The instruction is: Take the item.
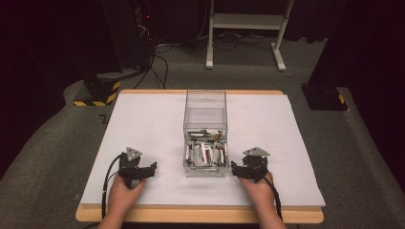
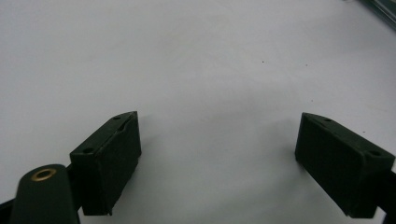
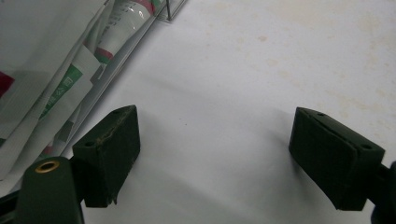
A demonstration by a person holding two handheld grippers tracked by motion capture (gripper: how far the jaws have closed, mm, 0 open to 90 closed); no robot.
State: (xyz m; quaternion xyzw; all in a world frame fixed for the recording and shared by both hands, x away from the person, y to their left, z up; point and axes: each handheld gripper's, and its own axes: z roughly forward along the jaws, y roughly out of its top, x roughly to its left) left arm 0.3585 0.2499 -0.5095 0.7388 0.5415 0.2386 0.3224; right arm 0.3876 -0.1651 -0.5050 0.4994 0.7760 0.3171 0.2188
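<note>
While both jaws gape empty, left gripper (image 1: 154, 168) and right gripper (image 1: 234, 168) flank the clear box (image 1: 206, 168); bare mat (image 1: 143, 119) around.

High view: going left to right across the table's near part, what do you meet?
Left gripper → clear box holding tubes → right gripper, all on the white table.

The right gripper (image 3: 212, 158) has its 2 black jaws rising from the bottom of the frame, standing wide apart with bare white table (image 3: 261, 70) between them. At the upper left, white tubes (image 3: 119, 28) with red and green print lie behind a clear box wall (image 3: 116, 70).
</note>
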